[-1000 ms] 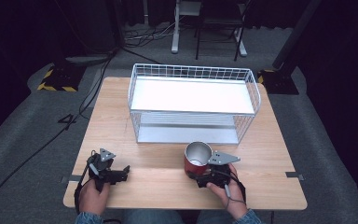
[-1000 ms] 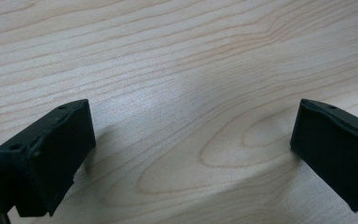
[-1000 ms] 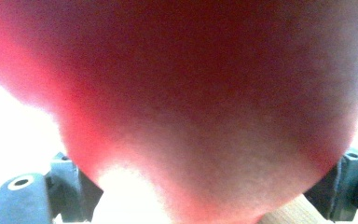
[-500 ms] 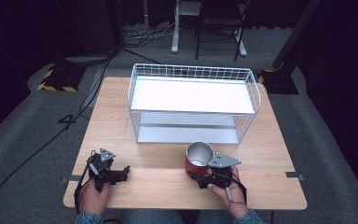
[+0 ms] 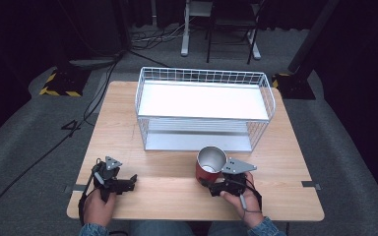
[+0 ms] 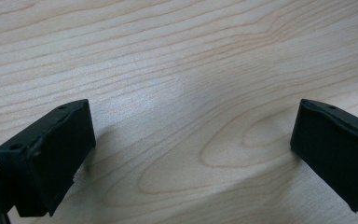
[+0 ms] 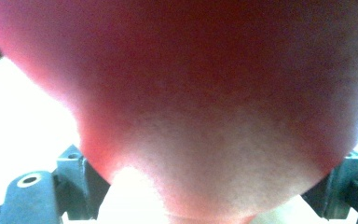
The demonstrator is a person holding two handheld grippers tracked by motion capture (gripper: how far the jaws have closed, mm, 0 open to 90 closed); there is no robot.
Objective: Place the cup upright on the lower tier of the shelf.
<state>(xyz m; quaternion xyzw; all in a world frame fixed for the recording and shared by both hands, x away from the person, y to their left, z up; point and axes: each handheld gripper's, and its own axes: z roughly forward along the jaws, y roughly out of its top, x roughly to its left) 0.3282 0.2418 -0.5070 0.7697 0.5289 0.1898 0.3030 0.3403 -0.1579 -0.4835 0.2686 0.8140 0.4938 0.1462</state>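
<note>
one red cup (image 5: 210,165) with a silvery inside, upright on the wooden counter (image 5: 177,196) just in front of one white wire basket (image 5: 204,108). two grippers at the near edge: right gripper (image 5: 215,186) closed around the cup's base, red wall pressed between its jaws in the right gripper view (image 7: 214,116); left gripper (image 5: 128,183) well apart to the left, jaws spread wide over bare wood, holding nothing (image 6: 191,154). since a second ago, cup and right gripper shifted slightly right and nearer; left gripper unchanged.
</note>
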